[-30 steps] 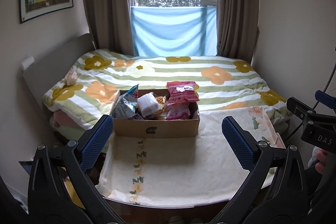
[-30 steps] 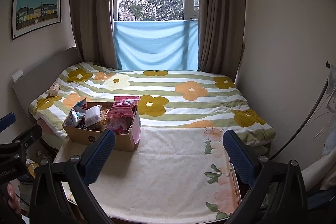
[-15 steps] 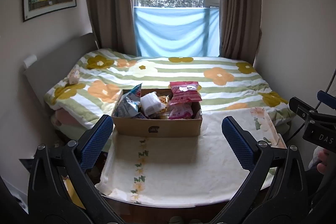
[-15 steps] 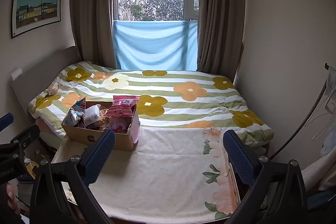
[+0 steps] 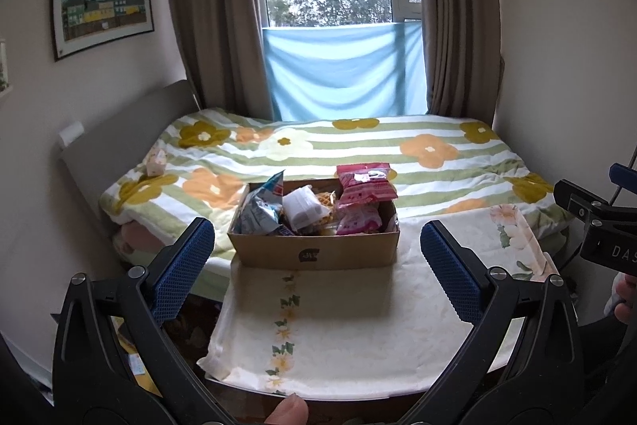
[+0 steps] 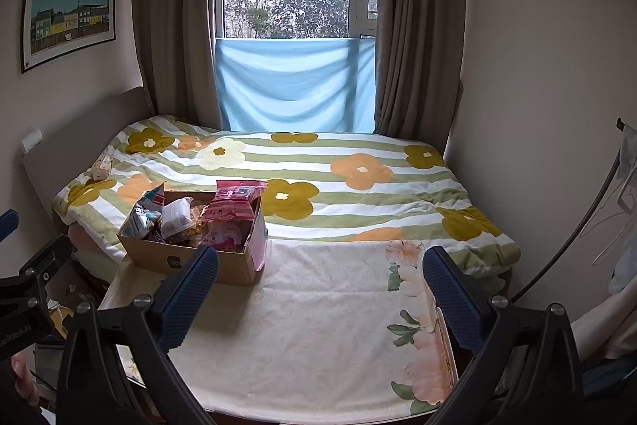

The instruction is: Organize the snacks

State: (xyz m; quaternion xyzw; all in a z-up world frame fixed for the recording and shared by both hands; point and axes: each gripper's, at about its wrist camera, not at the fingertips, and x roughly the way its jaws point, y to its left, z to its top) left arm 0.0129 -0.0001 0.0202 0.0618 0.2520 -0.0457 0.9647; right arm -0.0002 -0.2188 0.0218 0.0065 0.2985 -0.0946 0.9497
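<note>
A cardboard box (image 5: 314,253) (image 6: 159,257) stands at the far edge of a cloth-covered table (image 5: 338,325) (image 6: 310,337). It holds several snack packets: a pink one (image 5: 364,182) (image 6: 235,200) on top at the right, a blue-silver one (image 5: 260,206) (image 6: 141,220) at the left, a white one (image 5: 304,208) (image 6: 175,216) between them. My left gripper (image 5: 316,265) is open, short of the box with nothing between its fingers. My right gripper (image 6: 320,295) is open over the bare cloth, to the right of the box.
A bed (image 5: 358,154) with a striped flower quilt lies behind the table, with a small packet (image 5: 156,162) near its headboard. Walls stand close on both sides. The other gripper's frame (image 5: 597,226) shows at the right edge, and a thumb tip (image 5: 288,411) at the bottom.
Both views have shifted slightly, with the box now a little right in the left wrist view. Both grippers stay open and empty.
</note>
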